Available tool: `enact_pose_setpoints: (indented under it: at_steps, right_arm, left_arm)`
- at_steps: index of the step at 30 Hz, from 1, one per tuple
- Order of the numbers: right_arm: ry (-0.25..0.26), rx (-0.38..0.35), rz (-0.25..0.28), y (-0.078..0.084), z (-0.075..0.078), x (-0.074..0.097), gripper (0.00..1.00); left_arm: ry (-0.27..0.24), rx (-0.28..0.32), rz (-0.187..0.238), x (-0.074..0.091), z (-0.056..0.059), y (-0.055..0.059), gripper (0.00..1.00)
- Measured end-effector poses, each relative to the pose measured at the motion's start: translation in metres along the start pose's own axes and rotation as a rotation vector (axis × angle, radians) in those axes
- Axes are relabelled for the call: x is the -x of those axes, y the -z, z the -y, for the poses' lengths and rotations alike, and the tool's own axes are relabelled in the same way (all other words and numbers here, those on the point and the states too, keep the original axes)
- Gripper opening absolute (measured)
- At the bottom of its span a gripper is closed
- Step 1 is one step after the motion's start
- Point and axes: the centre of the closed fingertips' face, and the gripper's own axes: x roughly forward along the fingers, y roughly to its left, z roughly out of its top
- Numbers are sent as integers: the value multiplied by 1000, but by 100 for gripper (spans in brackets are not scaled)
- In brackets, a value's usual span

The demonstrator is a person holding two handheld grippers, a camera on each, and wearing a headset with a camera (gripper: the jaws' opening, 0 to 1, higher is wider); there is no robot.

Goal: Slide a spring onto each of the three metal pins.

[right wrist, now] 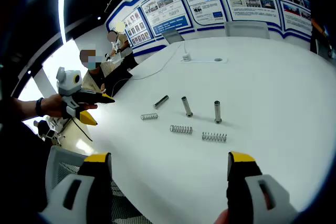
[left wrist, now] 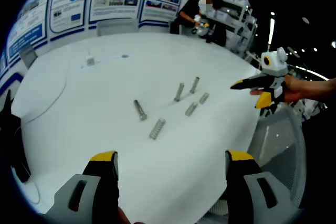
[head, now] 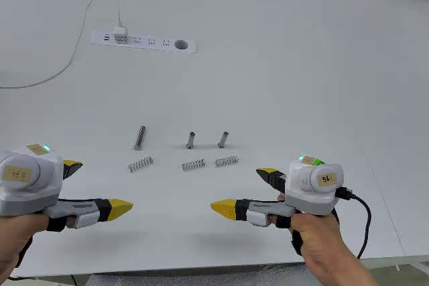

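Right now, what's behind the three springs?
A metal pin behind each spring: the left pin lies flat, the middle pin and right pin stand upright. Farther back, a power strip. Nothing covers them.

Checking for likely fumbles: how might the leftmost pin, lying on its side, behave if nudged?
The leftmost pin looks cylindrical and lies flat on the smooth table, so a sideways nudge would probably roll it. Being shiny metal, it is likely rigid and may slip between jaws.

So the left pin [head: 139,137] is tipped over, while the middle pin [head: 190,140] and right pin [head: 223,139] stand upright. The left spring [head: 141,163], middle spring [head: 194,165] and right spring [head: 226,161] lie loose at 6 o'clock of each.
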Motion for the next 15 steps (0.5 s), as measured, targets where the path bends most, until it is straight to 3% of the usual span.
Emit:
enact_pose_setpoints:
  at_steps: [15]
  right_arm:
    - [-14,-7,6,-1,-3,-1,91]
  left_arm:
    - [1,-1,6,-1,-1,-5,84]
